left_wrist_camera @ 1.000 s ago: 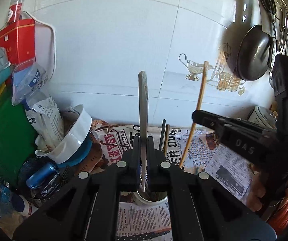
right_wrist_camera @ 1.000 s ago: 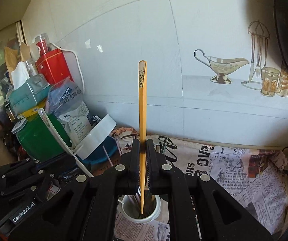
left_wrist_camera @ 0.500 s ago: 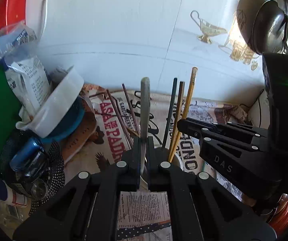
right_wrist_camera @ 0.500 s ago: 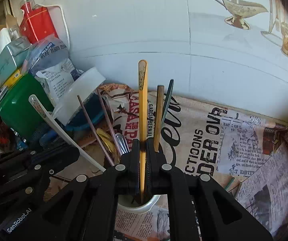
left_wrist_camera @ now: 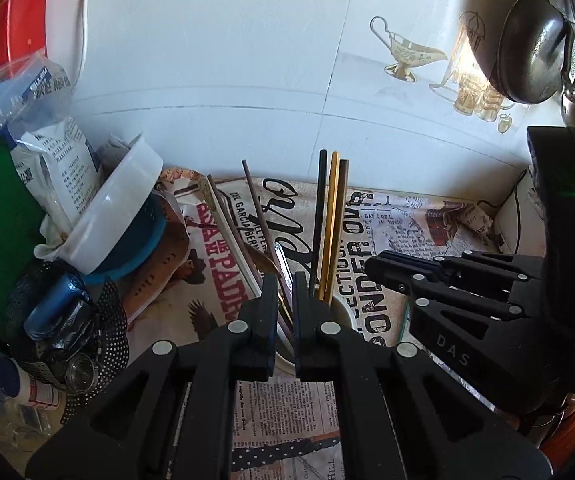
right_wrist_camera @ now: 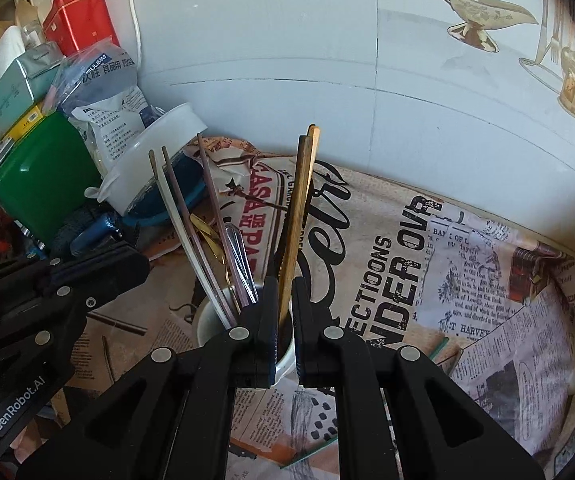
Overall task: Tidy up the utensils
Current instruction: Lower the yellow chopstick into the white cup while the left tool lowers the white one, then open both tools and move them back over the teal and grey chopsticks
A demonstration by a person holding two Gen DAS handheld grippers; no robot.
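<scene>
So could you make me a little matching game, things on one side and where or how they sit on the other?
Things:
1. white cup
2. dark pan
3. red tin
4. white bowl

Places or states:
A. tipped on its side against a blue dish
B. hanging on the wall, far right
C. standing on the newspaper, holding chopsticks
D. back left corner, behind the bags

Pairs: 1-C, 2-B, 3-D, 4-A

White cup (right_wrist_camera: 207, 322), green box (right_wrist_camera: 43, 176), red tin (right_wrist_camera: 77, 24).
</scene>
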